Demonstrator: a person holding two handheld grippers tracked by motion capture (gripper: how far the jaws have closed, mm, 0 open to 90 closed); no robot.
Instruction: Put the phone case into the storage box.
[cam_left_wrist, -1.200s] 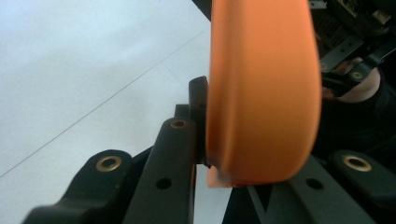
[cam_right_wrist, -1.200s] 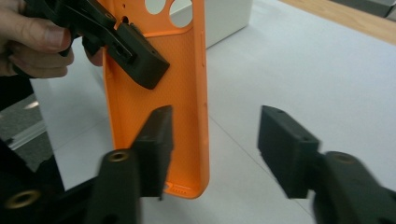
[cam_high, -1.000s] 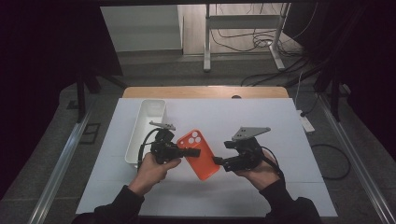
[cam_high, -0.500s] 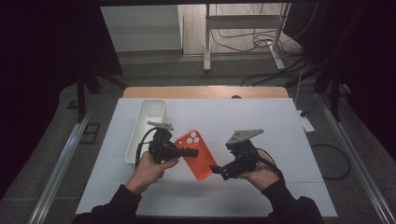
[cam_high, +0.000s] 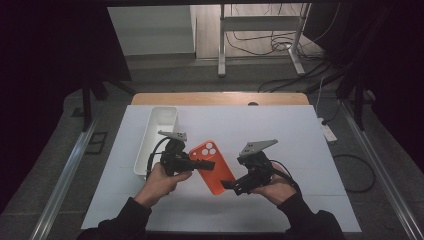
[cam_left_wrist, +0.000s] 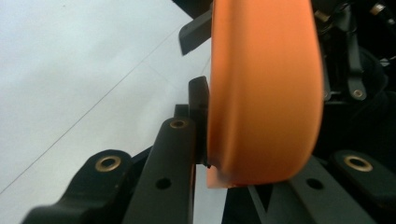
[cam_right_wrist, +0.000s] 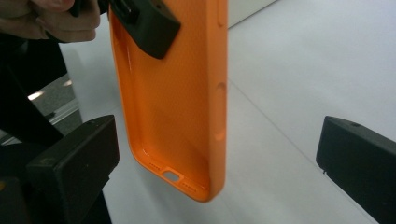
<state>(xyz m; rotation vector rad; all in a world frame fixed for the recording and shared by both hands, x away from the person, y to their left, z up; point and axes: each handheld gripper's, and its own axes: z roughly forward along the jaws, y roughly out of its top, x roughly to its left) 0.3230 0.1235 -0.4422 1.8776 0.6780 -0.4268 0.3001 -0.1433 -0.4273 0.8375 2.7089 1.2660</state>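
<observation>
Two hand-held grippers meet over the middle of a white tabletop (cam_high: 300, 130), sharing one orange phone case (cam_high: 214, 167) lifted clear of the surface. The left gripper (cam_high: 200, 164) has its jaws clamped on the case's camera-hole end; the left gripper view shows a black jaw pressed against the orange edge (cam_left_wrist: 266, 88). The right gripper (cam_high: 239, 185) sits at the case's lower end with its jaws spread wide on either side of the case (cam_right_wrist: 173, 102) and not touching it. The step in hand looks like a handover or a two-handed grip. To do it well, the right jaws should likely close squarely across the case's long side walls near the port cutouts, since the soft shell may flex or slip, and the left should let go only once that hold is firm. A white rectangular bin (cam_high: 156, 137) stands near the tabletop's left edge, just beside the left hand (cam_high: 159, 182). Beyond the far edge runs a strip of wooden desk (cam_high: 220, 98), then grey floor with a metal stand (cam_high: 260, 35) and loose cables (cam_high: 270, 47), with darkness at both sides of the room.
</observation>
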